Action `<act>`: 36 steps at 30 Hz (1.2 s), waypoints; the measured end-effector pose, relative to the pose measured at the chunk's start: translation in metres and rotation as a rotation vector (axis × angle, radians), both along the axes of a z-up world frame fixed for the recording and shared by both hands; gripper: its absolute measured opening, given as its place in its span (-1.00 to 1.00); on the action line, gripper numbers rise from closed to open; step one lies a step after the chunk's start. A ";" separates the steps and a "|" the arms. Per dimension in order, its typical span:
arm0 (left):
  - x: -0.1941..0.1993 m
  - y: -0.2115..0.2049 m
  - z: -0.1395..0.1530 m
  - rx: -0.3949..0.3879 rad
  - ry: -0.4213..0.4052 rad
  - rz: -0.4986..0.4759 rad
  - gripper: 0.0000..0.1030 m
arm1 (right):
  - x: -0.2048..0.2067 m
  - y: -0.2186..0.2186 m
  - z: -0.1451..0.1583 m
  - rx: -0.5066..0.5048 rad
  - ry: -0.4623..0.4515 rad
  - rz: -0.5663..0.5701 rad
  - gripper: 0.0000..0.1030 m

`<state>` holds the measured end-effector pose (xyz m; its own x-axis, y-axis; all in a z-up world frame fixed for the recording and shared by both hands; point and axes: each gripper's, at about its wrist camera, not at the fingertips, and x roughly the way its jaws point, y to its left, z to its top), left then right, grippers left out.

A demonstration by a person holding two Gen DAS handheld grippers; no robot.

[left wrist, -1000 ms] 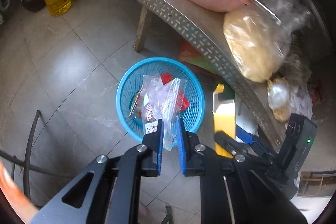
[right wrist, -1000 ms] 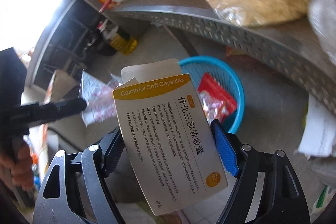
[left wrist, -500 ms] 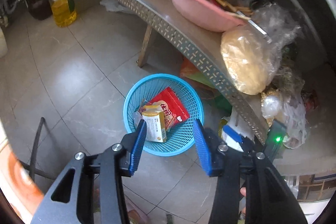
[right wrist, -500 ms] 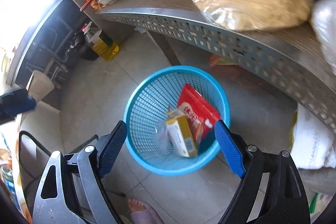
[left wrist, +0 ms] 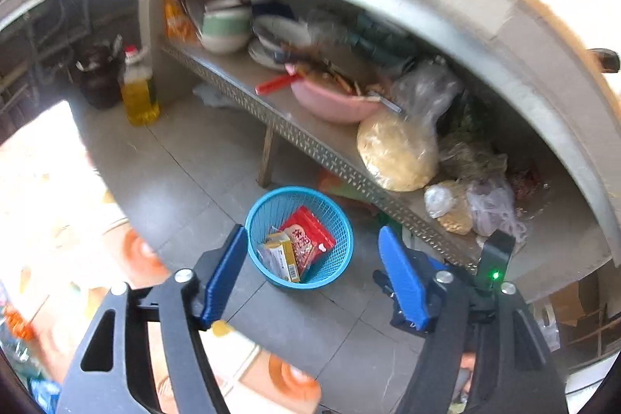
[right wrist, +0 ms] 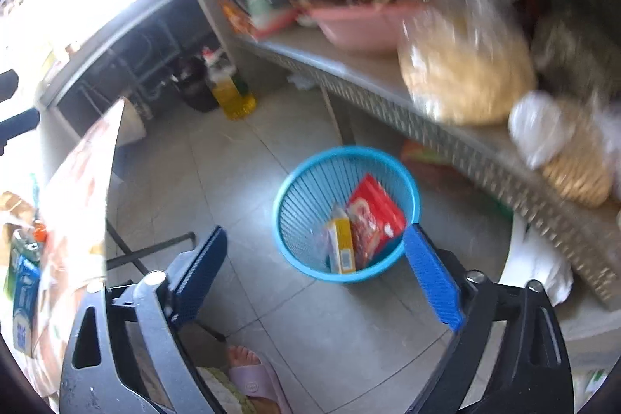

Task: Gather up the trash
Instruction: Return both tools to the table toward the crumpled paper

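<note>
A blue mesh basket point(left wrist: 334, 268) point(right wrist: 283, 198) stands on the tiled floor below a shelf. Inside it lie a yellow and white medicine box point(left wrist: 281, 255) point(right wrist: 342, 241), a red snack packet point(left wrist: 310, 235) point(right wrist: 374, 216) and a clear wrapper that is hard to make out. My left gripper point(left wrist: 312, 235) hangs well above the basket with its jaws opening and nothing between them. My right gripper point(right wrist: 316, 231) is also high above the basket, its jaws opening wide and empty.
A metal-edged shelf point(left wrist: 310, 146) point(right wrist: 388, 96) carries a pink basin point(left wrist: 333, 99), bowls and a bag of pale yellow food point(left wrist: 396, 154). An oil bottle point(left wrist: 137, 92) stands on the floor at the back. A patterned tablecloth point(left wrist: 46, 204) is at the left. A person's foot in a slipper point(right wrist: 252, 375) is below.
The left gripper let go of a clear wrapper and the right let go of the medicine box; both now lie in the basket. Both grippers rose and drew back, jaws wider.
</note>
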<state>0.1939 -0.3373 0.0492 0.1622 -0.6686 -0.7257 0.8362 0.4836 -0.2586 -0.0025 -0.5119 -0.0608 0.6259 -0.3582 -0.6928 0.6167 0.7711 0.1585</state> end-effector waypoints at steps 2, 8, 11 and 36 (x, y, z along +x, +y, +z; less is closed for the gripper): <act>-0.009 0.025 0.016 -0.033 -0.034 0.020 0.47 | -0.004 0.012 0.020 -0.057 -0.020 0.006 0.84; -0.027 0.101 0.054 -0.107 -0.111 0.086 0.59 | 0.002 0.052 0.066 -0.201 -0.005 0.034 0.85; -0.033 0.146 0.067 -0.134 -0.147 0.141 0.64 | 0.011 0.073 0.080 -0.267 0.033 0.054 0.85; 0.061 0.452 0.053 -0.205 -0.123 0.742 0.73 | 0.154 0.217 0.123 -0.167 -0.061 0.642 0.85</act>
<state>0.2545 0.1148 0.1022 0.6908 -0.4722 -0.5475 0.3406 0.8805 -0.3297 0.1512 -0.2947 0.0618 0.7869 -0.0013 -0.6171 0.0209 0.9995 0.0245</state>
